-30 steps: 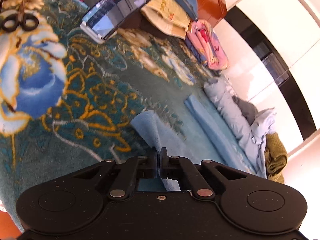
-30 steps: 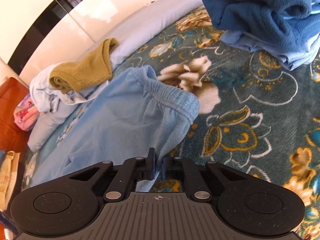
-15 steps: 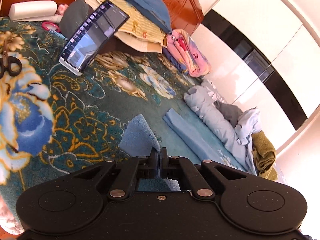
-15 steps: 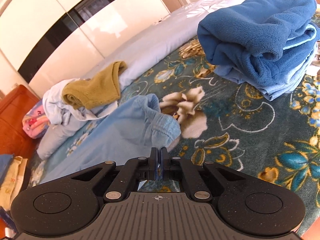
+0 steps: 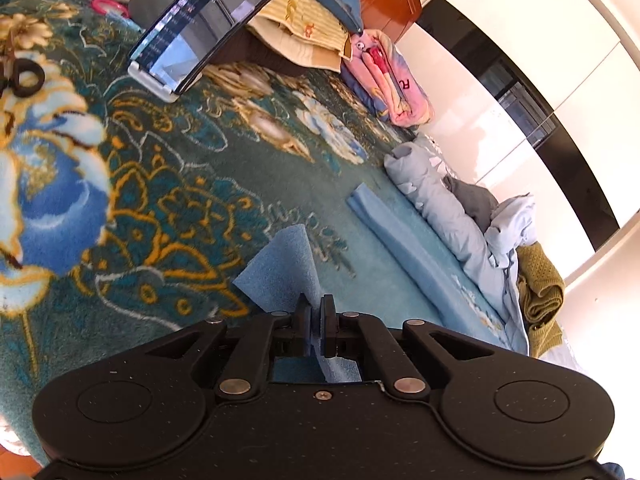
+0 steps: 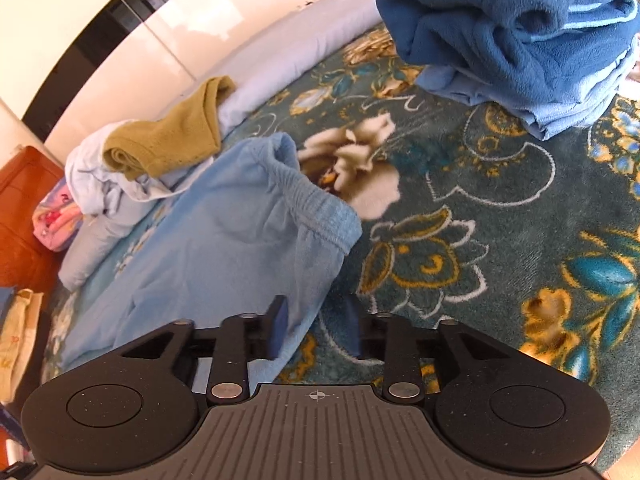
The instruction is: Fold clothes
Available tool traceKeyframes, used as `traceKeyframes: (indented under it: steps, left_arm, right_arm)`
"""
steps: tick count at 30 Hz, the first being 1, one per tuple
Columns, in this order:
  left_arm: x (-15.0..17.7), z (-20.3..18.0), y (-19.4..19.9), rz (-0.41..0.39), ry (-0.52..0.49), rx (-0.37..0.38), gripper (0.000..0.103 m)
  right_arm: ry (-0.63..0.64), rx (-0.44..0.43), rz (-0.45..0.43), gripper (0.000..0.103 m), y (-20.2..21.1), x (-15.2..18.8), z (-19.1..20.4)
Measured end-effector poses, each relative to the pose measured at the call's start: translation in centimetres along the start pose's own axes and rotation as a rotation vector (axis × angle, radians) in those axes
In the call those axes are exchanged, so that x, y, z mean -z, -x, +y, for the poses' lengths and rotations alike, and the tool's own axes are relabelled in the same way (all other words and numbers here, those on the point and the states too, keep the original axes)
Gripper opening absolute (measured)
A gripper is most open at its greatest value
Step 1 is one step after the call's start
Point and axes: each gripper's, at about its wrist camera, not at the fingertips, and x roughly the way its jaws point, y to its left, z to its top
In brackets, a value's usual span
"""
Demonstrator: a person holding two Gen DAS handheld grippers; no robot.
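The light blue trousers (image 6: 224, 248) lie flat on the flowered blanket (image 6: 500, 240), running from the near centre of the right wrist view out toward ten o'clock, with the gathered waistband (image 6: 316, 208) at the near right end. That is a sensible layout for a fold: the cloth is spread lengthwise so one end can be carried over the other.

The right gripper (image 6: 316, 328) has just been opening. Its jaws now stand apart with the trouser edge between them, lying against the left pad and clear of the right one, so nothing is pinched. I judge this a release: the waist end is down where it belongs and needs no more holding.

The left gripper (image 5: 317, 320) is closed on a corner of the same blue cloth (image 5: 288, 268), which stands up in a peak at twelve o'clock from the jaws (probably the leg end, though I cannot trace it through). Held tight like that, it keeps the far end under control while the other side lets go.

At one o'clock in the left view a folded blue strip (image 5: 400, 240) lies beside a rumpled pile of laundry (image 5: 480, 224). At one o'clock in the right view sits a stack of dark blue folded fleece (image 6: 512, 32), well apart from the trousers, likely finished work.
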Motion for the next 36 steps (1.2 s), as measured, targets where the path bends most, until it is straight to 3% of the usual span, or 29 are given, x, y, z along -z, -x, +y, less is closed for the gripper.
traceKeyframes:
  steps: [4,6,8,9,10,12,13,14,20,26,31,34,36]
  left_arm:
    - [0.4,0.4,-0.5,0.016,0.004,0.002,0.0]
    - [0.6,0.6,-0.7,0.033,0.008,0.008,0.006]
    - [0.6,0.7,-0.9,0.044,0.01,0.036,0.026]
    - [0.7,0.7,-0.9,0.042,0.009,0.05,0.028]
    - [0.7,0.7,-1.0,0.043,0.005,0.05,0.028]
    - [0.7,0.4,-1.1,0.043,-0.016,0.03,0.02]
    - [0.6,0.1,-1.0,0.04,-0.033,0.009,0.007]
    - [0.6,0.0,-1.0,0.036,-0.04,-0.001,0.0]
    - [-1.0,-0.4,-1.2,0.026,0.053,0.049,0.0]
    - [-4.9,-3.1,-2.8,-0.004,0.068,0.122,0.0]
    - [-8.9,-7.3,-6.7,-0.024,-0.007,0.102,0.0]
    - [-10.6,-9.9,-10.8,-0.015,-0.066,0.041,0.0]
    - [-11.5,-10.9,-14.1,0.018,-0.053,0.013,0.0]
  right_arm:
    - [-0.038,-0.057,0.006,0.031,-1.0,0.2,0.0]
    - [-0.05,-0.116,0.024,0.031,-1.6,0.4,0.3]
    - [-0.042,-0.151,0.048,0.021,-2.2,0.6,0.8]
    - [-0.031,-0.155,0.054,0.009,-2.4,0.6,1.1]
    - [-0.021,-0.16,0.06,0.006,-2.5,0.6,1.3]
    - [-0.013,-0.197,0.06,0.004,-2.3,0.3,1.6]
    - [-0.021,-0.236,0.051,0.003,-2.0,0.1,1.5]
    - [-0.032,-0.282,0.035,0.003,-1.5,-0.2,1.5]
    - [-0.057,-0.394,-0.033,0.003,0.2,-2.9,2.3]
    - [-0.036,-0.422,-0.088,0.003,-0.2,-5.8,4.7]
    - [-0.035,-0.405,-0.13,0.003,-2.0,-8.9,7.0]
    - [-0.015,-0.361,-0.12,0.003,-4.4,-11.0,8.6]
    - [-0.016,-0.31,-0.108,0.003,-6.5,-12.2,9.4]
